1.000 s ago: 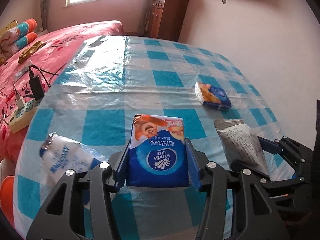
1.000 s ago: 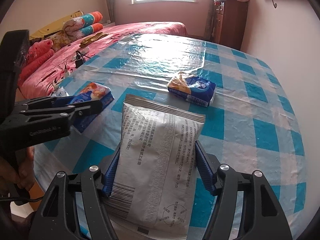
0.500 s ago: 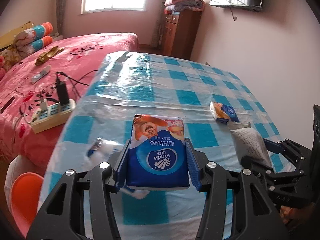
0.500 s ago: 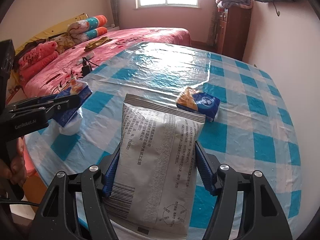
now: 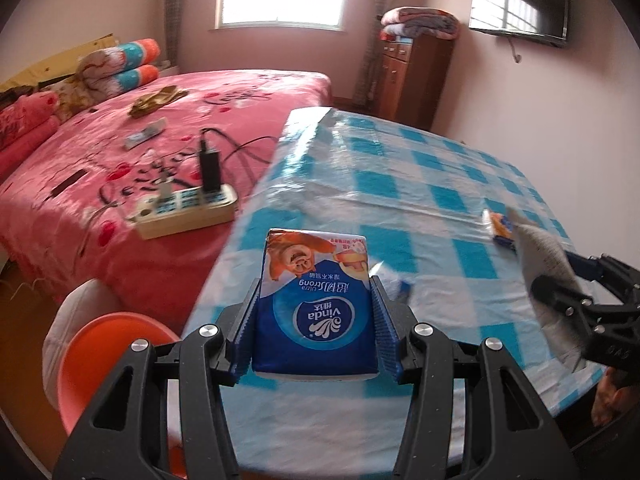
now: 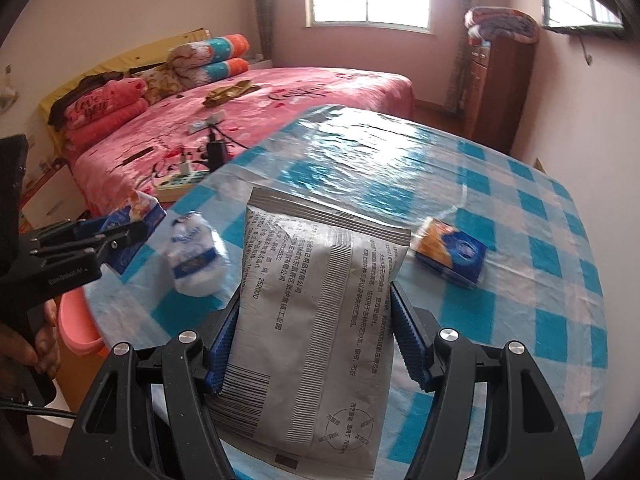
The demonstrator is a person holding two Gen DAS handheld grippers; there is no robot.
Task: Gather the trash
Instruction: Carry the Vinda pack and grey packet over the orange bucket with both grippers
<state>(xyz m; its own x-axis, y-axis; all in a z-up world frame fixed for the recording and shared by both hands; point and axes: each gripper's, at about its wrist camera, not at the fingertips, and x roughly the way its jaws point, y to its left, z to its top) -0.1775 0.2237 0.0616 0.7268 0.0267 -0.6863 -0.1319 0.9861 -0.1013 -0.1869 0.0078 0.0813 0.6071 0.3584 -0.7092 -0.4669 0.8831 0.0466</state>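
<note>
Blue ribbed pads on my left gripper (image 5: 316,320) pinch the two long sides of a blue and orange Vinda tissue pack (image 5: 316,304), its logo upside down to my camera. The pack sits lifted off the table, over the table's left edge, with the blue-and-white checked plastic tablecloth (image 5: 400,200) spreading beyond it. Below and left of that gripper, off the table edge, I see an orange plastic bin (image 5: 100,356) with a white liner around it.

My right gripper (image 6: 316,344) has its jaws pressed against the sides of a flat grey foil pouch printed with black text and a barcode (image 6: 316,320); the pouch stands up between the pads and fills the middle of the right wrist view, held above the near part of the table. From the left wrist camera the same pouch shows at the right edge, blurred.

Lying on the cloth are two more pieces. A crumpled white and blue plastic wrapper (image 6: 196,256) sits near the left edge of the table, close to the left gripper's held pack. A second small blue and orange tissue pack (image 6: 450,254) lies toward the right side of the table, well apart from the wrapper.

Beside the table's left edge stands a pink bed (image 5: 120,152) carrying a cream power strip (image 5: 184,216) with a black charger plugged in.
</note>
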